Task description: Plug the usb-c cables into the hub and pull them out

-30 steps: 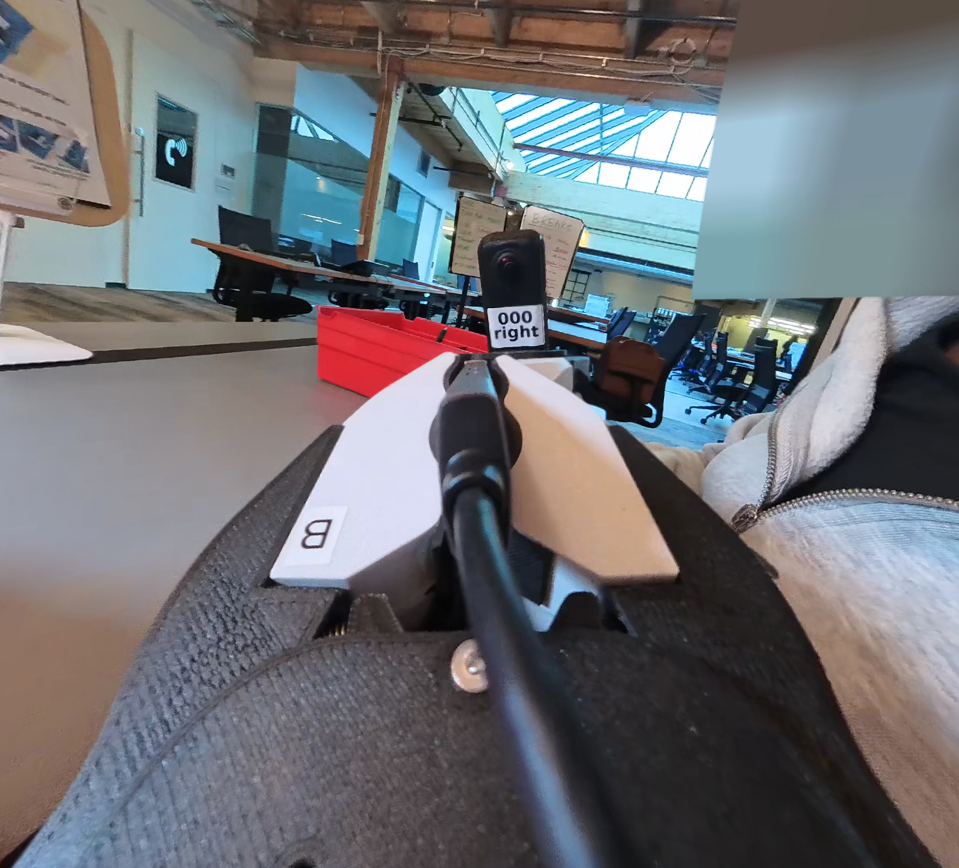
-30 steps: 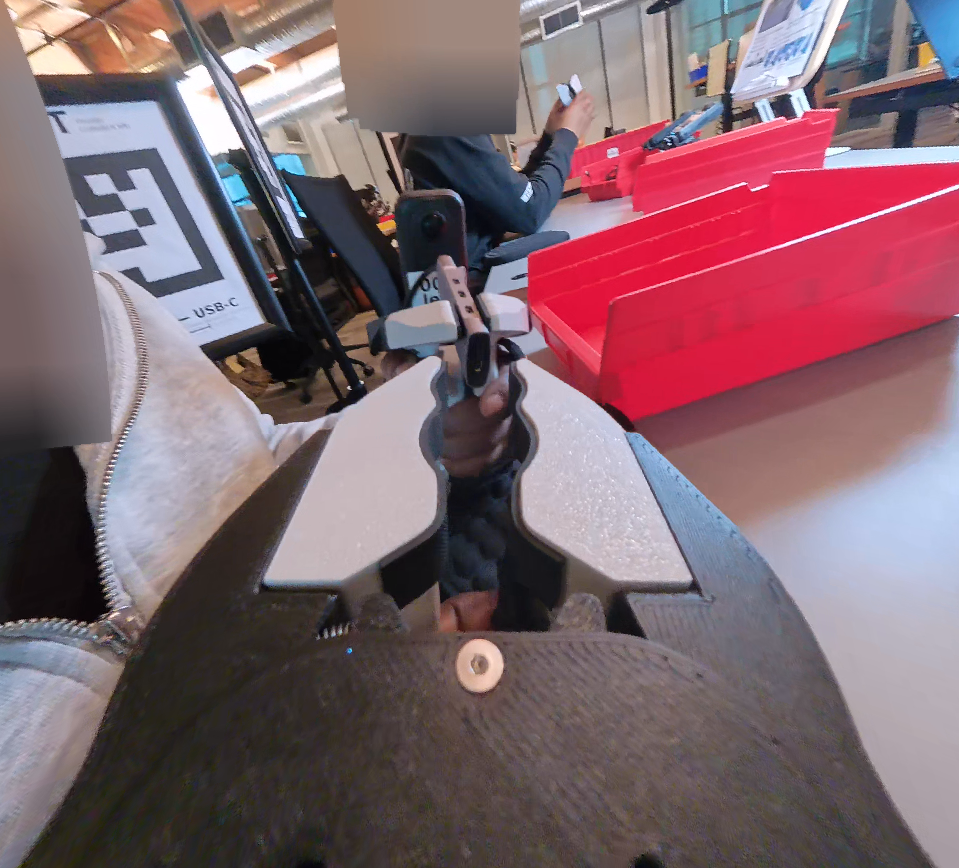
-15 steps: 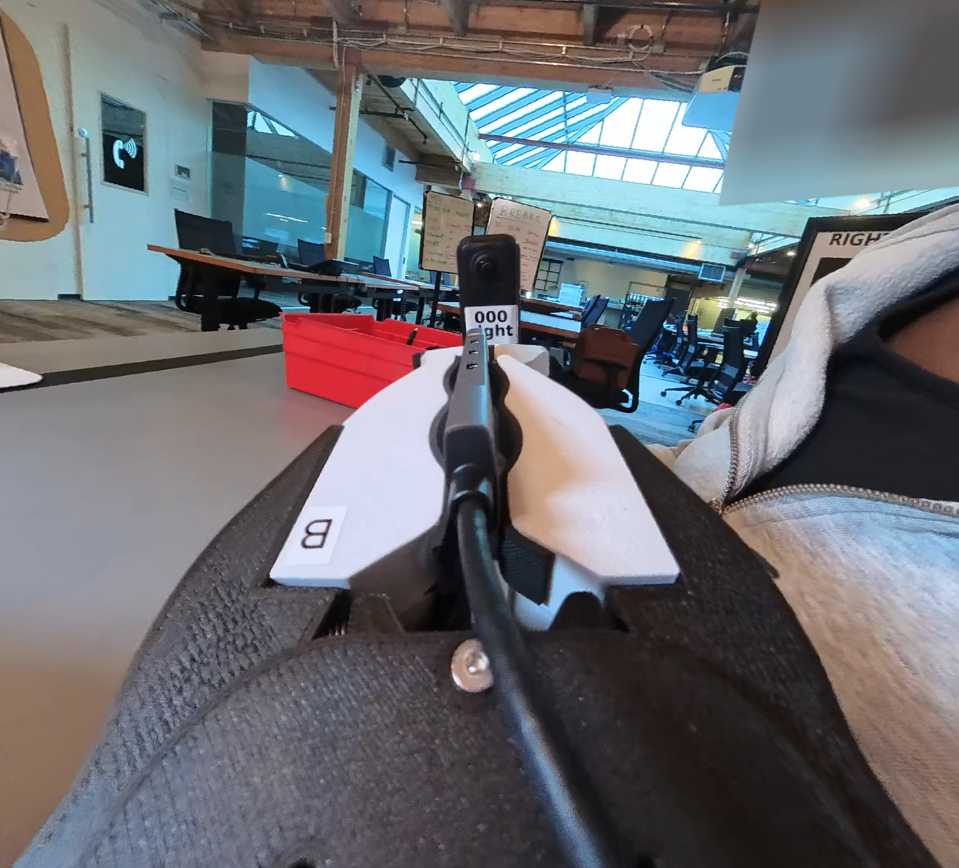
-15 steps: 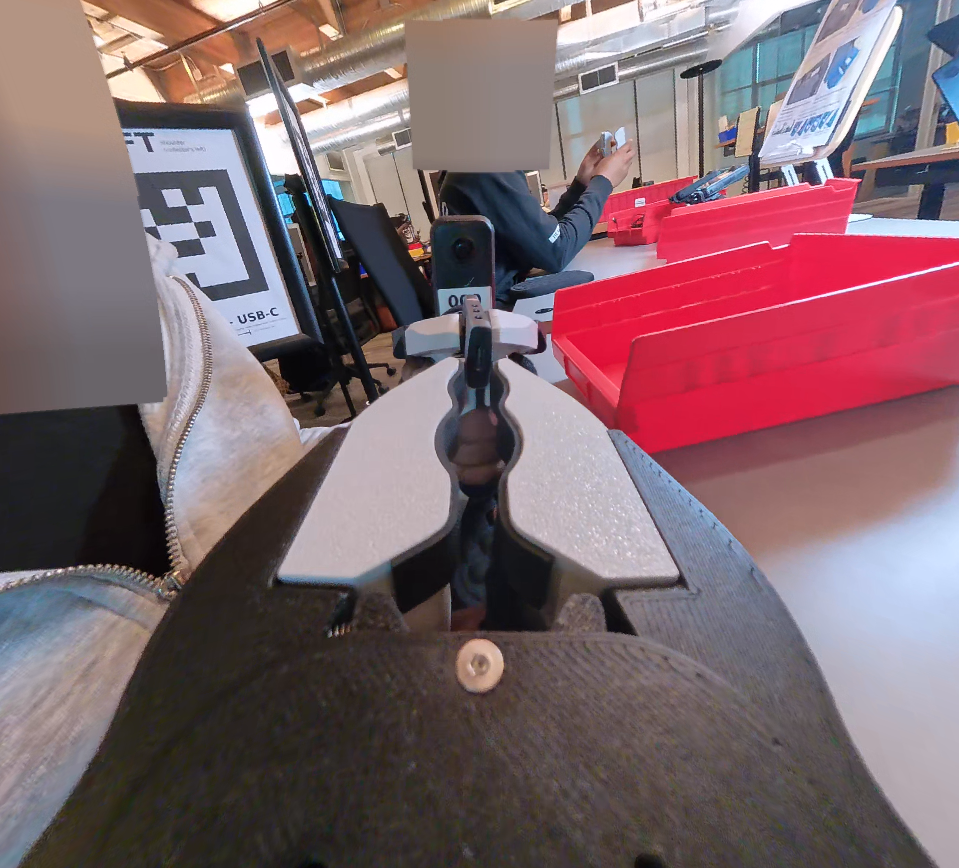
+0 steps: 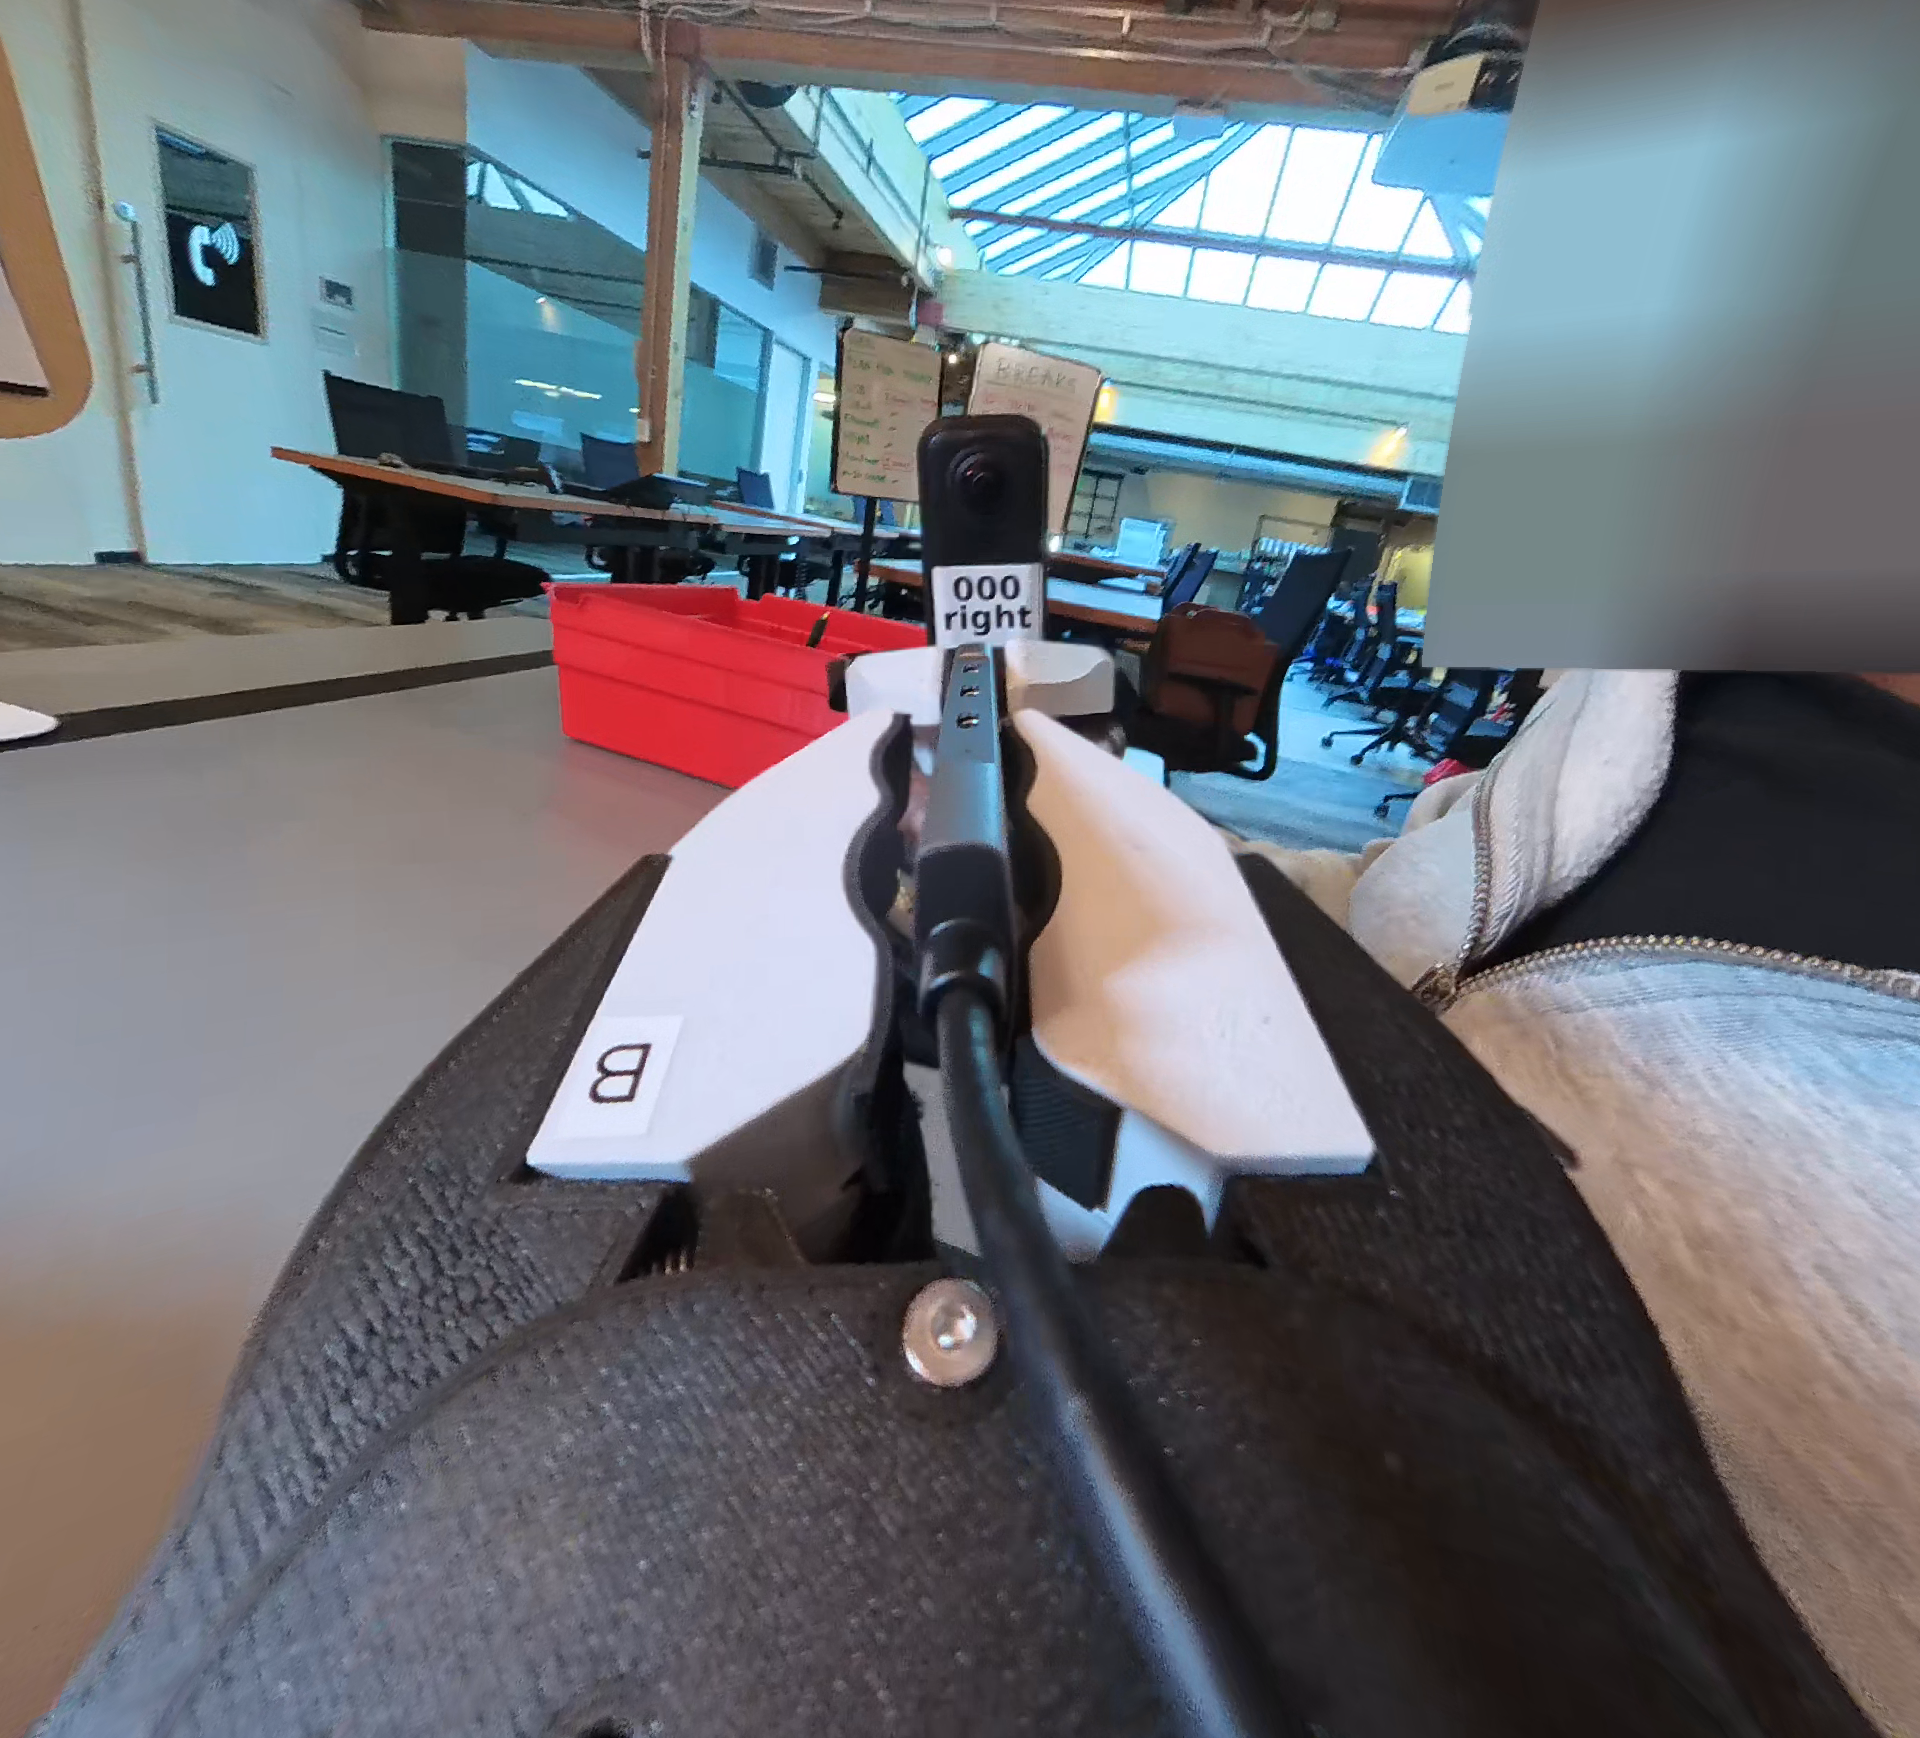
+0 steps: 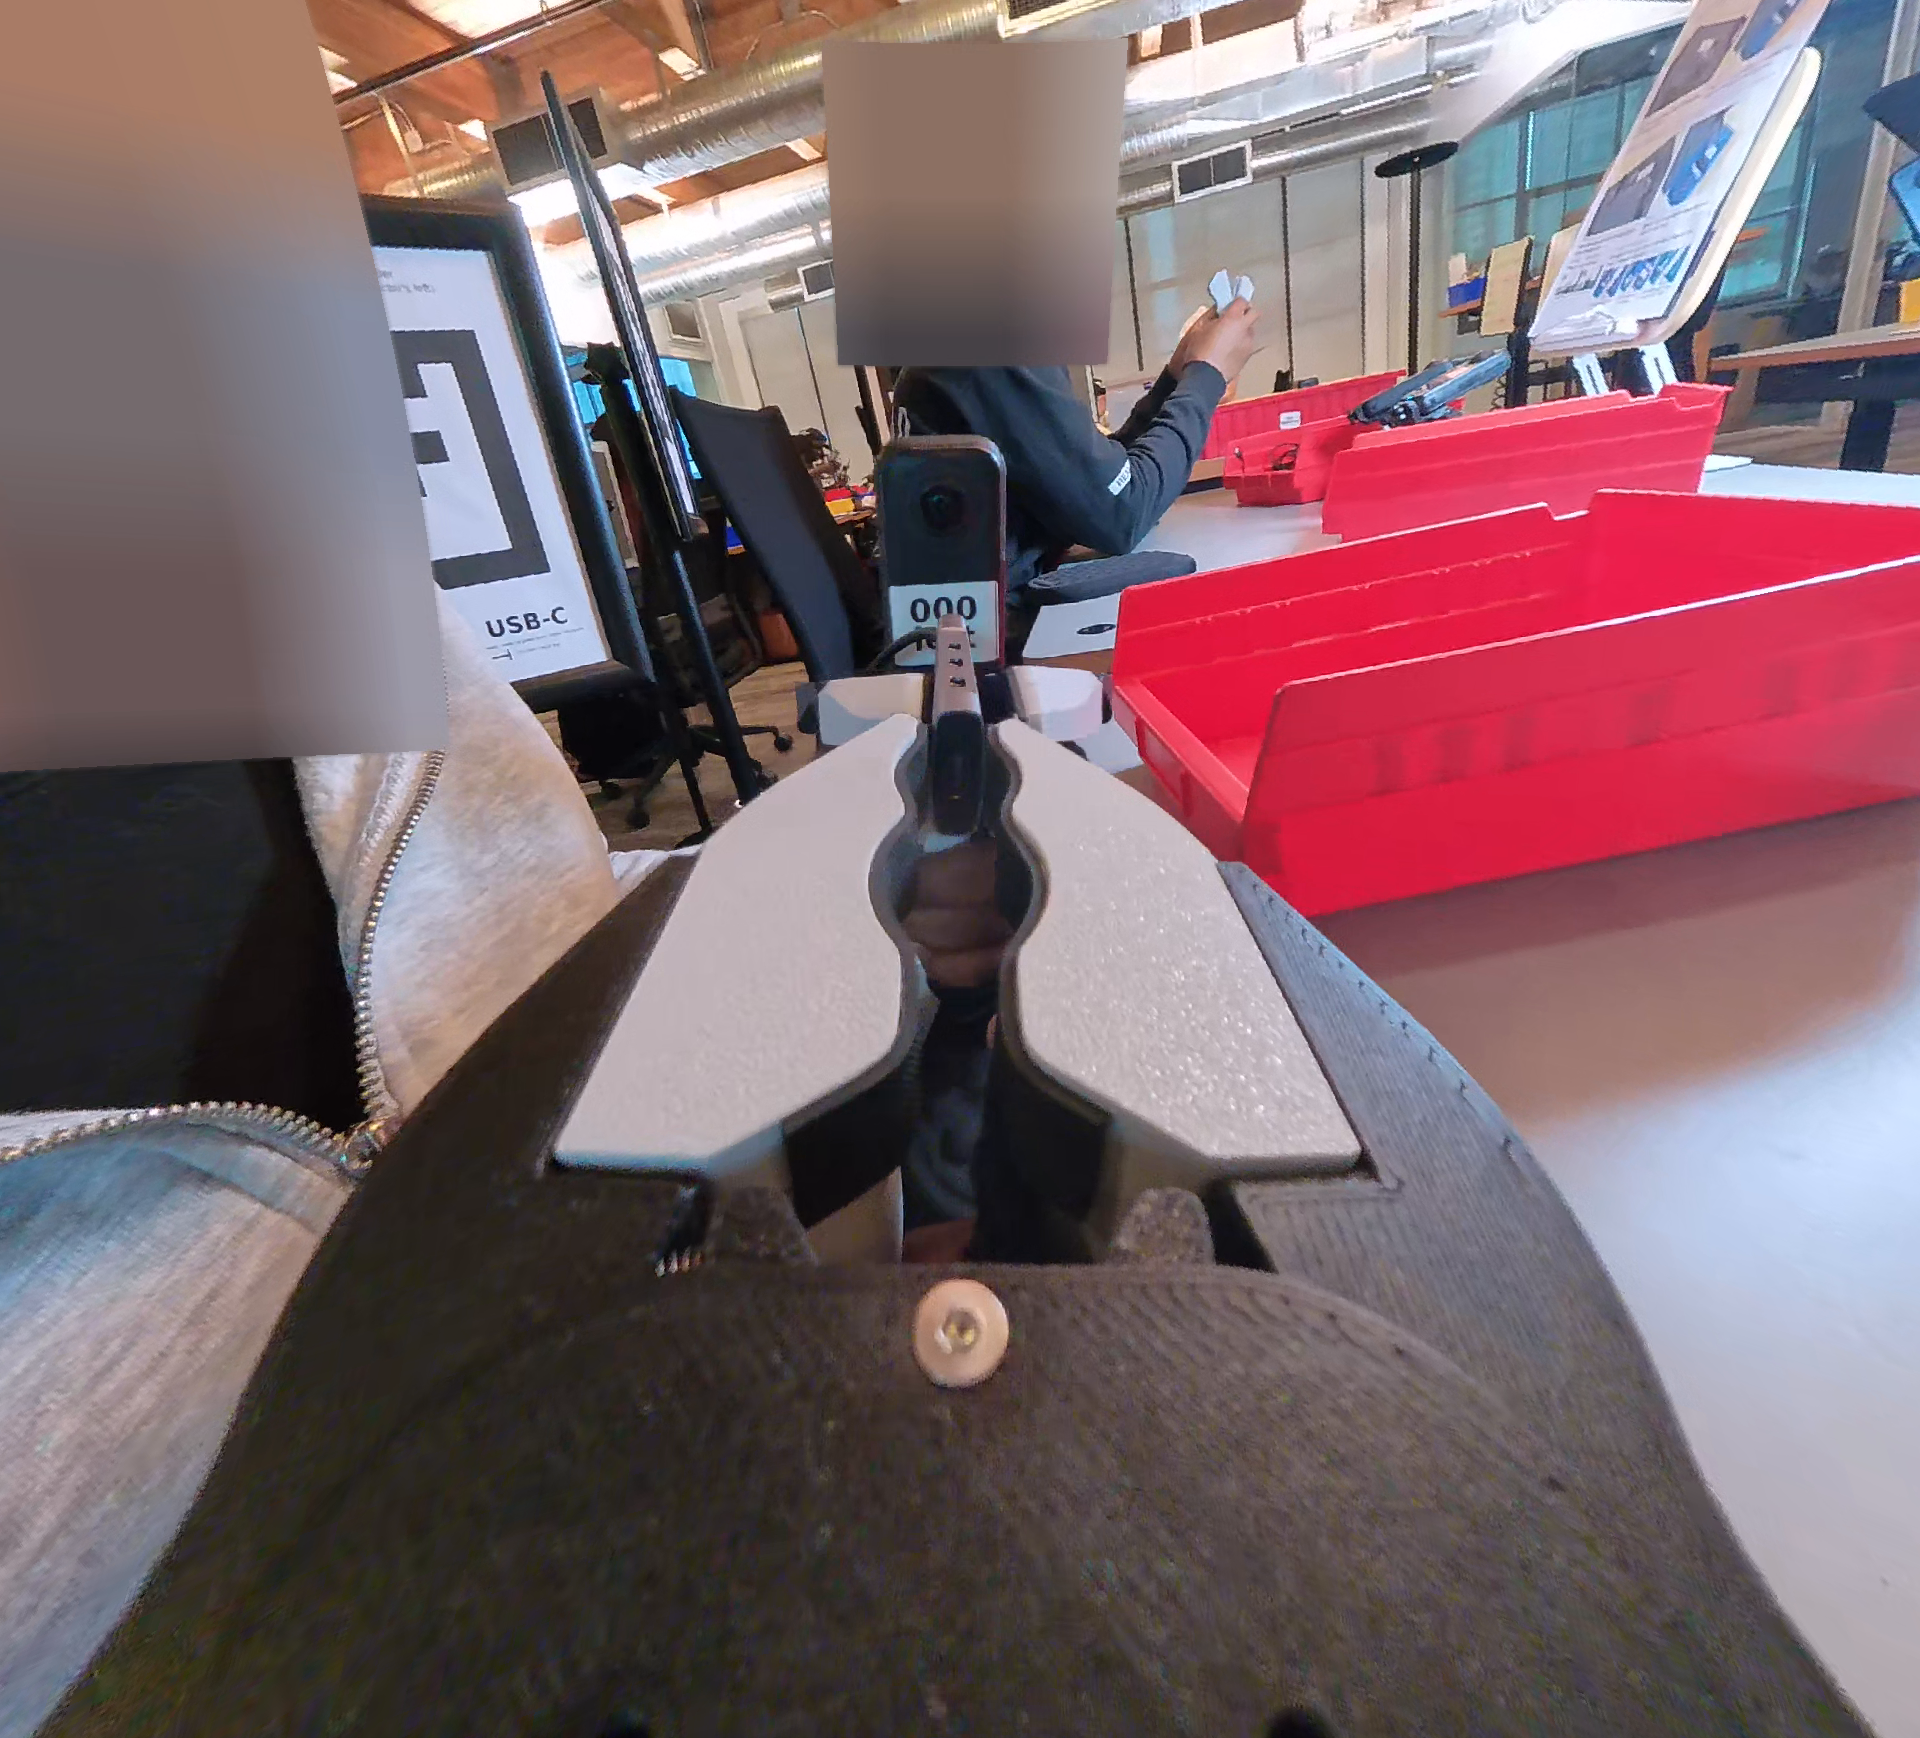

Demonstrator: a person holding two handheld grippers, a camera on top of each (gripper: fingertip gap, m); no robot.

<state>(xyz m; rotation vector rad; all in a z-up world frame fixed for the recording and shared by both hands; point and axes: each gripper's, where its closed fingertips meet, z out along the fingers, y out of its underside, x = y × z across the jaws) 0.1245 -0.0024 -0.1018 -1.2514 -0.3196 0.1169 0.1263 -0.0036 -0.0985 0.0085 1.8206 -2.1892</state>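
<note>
My left gripper (image 5: pixel 961 753) is shut on a slim grey hub (image 5: pixel 966 784), held edge-up. Small ports show along its top edge, and its black cable (image 5: pixel 997 1169) trails back over the gripper body. The hub's far end reaches between the white fingertips of my right gripper (image 5: pixel 977 680), which faces me. In the right wrist view the hub (image 6: pixel 954 753) lies between the fingertips of my right gripper (image 6: pixel 958 738), and the left gripper (image 6: pixel 956 706) is right behind it. The right fingers stand close on both sides of the hub's end. I cannot tell if they press on it. No separate usb-c plug shows.
Both grippers are held above a grey table (image 5: pixel 260 909). A red bin (image 5: pixel 686 680) stands on the table behind them; it is large at the right in the right wrist view (image 6: pixel 1558 732). The holder's grey hooded jacket (image 5: pixel 1714 1169) is close by. Another person (image 6: pixel 1060 462) sits farther back. My left and right fingertips are right by each other.
The two grippers have come together nose to nose. The hub, tilted and apart from the right fingers a second ago, now stands straight with its end between them.
</note>
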